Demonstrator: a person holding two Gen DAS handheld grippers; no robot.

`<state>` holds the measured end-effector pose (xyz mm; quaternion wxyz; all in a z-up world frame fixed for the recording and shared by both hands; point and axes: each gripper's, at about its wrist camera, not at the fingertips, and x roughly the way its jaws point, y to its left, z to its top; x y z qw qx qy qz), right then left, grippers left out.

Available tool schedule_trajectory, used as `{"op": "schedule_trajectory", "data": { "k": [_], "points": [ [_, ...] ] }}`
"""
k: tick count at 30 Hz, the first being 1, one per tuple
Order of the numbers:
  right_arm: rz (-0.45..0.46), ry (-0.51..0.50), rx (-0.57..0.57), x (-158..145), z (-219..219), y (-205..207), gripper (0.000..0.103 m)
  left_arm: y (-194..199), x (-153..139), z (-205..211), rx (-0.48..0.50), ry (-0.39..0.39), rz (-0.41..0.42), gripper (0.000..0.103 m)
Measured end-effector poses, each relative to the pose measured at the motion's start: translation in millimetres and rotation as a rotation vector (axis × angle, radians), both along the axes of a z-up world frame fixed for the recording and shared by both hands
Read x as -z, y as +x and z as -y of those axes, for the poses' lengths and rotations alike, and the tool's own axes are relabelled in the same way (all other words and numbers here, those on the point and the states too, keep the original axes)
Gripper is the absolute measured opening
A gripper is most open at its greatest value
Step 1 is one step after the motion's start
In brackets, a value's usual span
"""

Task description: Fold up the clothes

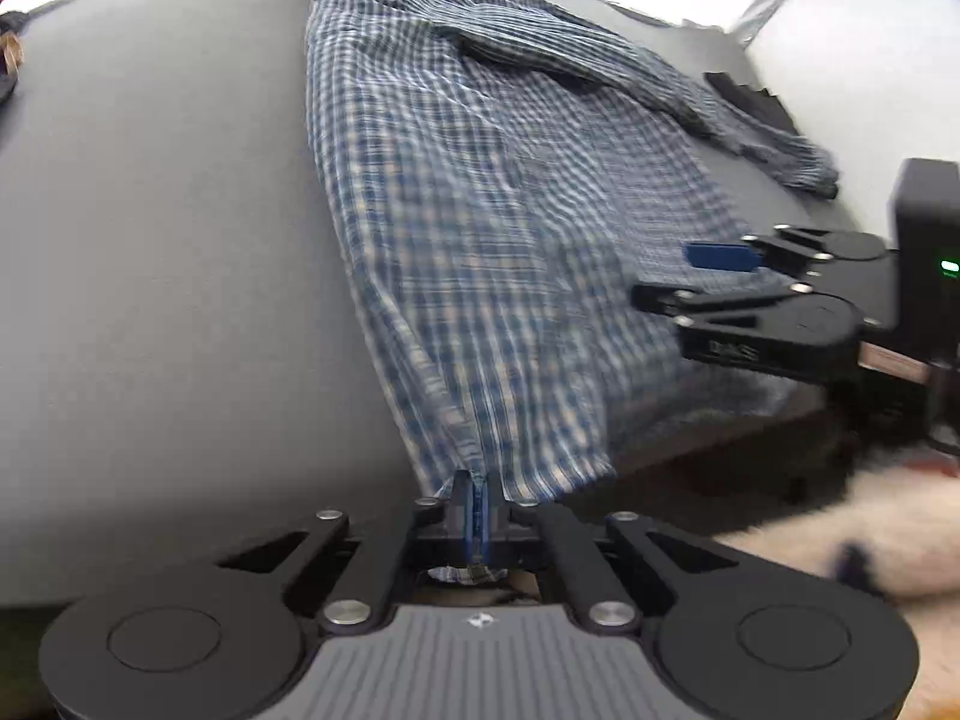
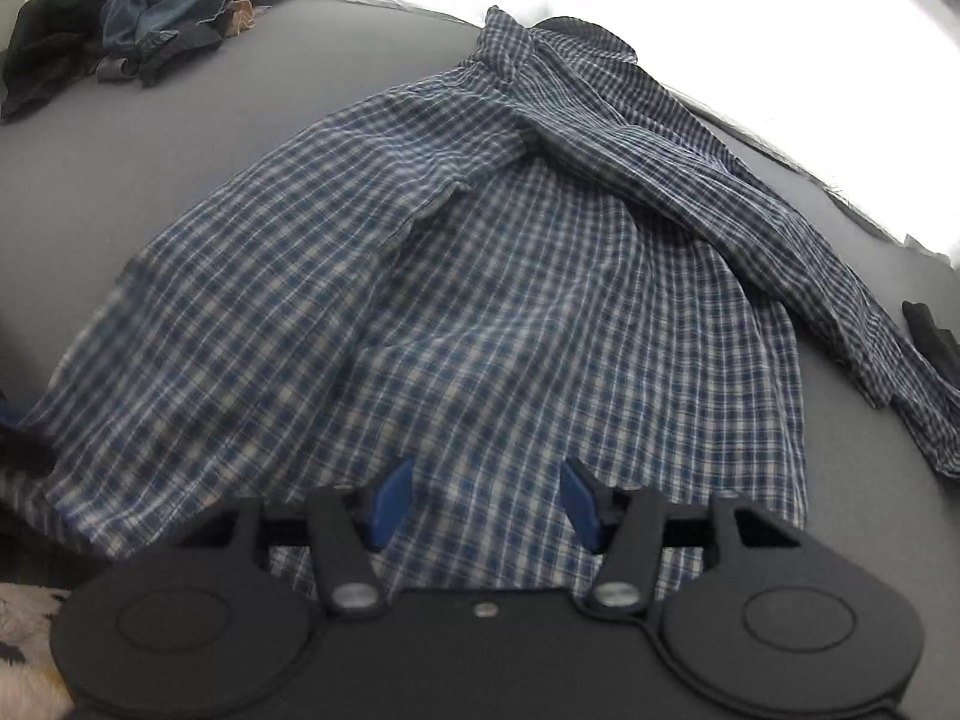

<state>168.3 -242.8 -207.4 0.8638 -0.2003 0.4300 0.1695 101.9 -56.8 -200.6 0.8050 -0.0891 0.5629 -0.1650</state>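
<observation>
My left hand-held gripper (image 1: 478,510) is pinched tight on the hem corner of the checked shirt (image 1: 480,228), at six o'clock in its own view. The shirt lies spread across the grey bench (image 1: 150,240), collar toward twelve o'clock, one sleeve trailing to three. My right hand-held gripper (image 2: 486,501) hangs over the near hem with its blue pads (image 2: 393,501) standing wide, nothing held. A heap of clothes (image 2: 138,24) sits at ten o'clock.

Left tongs (image 1: 478,510) pinched tight, tilted down — right tongs (image 2: 486,501) apart, seemingly gripping nothing.
</observation>
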Motion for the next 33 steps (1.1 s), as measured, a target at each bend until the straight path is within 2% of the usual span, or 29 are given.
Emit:
{"op": "schedule_trajectory", "data": {
  "k": [4, 5, 6, 10, 13, 15, 17, 18, 21, 23, 26, 28, 33],
  "points": [
    [-0.059, 0.062, 0.035, -2, 8, 4, 0.056, -1, 21, -2, -0.029, 0.09, -0.126, 0.006],
    [-0.071, 0.083, 0.043, -3, 9, 5, 0.056, 0, 24, -2, -0.035, 0.093, -0.147, 0.006],
    [-0.079, 0.105, 0.049, -5, 10, 7, 0.056, 1, 22, -2, -0.034, 0.087, -0.152, 0.01],
    [-0.051, 0.123, 0.031, -12, 6, 7, 0.059, 2, 2, 3, -0.019, 0.098, -0.065, 0.033],
    [-0.037, 0.136, 0.044, -16, 8, 11, 0.061, 10, -11, 0, -0.062, 0.11, -0.001, 0.036],
    [-0.012, 0.145, 0.065, -21, 12, 14, 0.066, 18, -20, -1, -0.101, 0.116, 0.045, 0.041],
    [0.035, 0.157, 0.089, -28, 20, 17, 0.08, 27, -29, -2, -0.143, 0.128, 0.107, 0.052],
    [0.059, 0.164, 0.105, -30, 25, 20, 0.084, 32, -33, -1, -0.166, 0.139, 0.14, 0.059],
    [0.089, 0.204, 0.174, -34, 44, 31, 0.09, 52, -41, 1, -0.229, 0.156, 0.203, 0.062],
    [0.091, 0.251, 0.228, -35, 58, 40, 0.101, 66, -45, 2, -0.269, 0.157, 0.23, 0.062],
    [0.095, 0.328, 0.311, -36, 81, 58, 0.102, 89, -53, 5, -0.308, 0.151, 0.271, 0.063],
    [0.098, 0.371, 0.374, -35, 97, 72, 0.102, 104, -59, 9, -0.321, 0.165, 0.295, 0.069],
    [0.074, 0.504, 0.569, -28, 146, 113, 0.102, 152, -68, 11, -0.324, 0.175, 0.343, 0.07]
  ]
}}
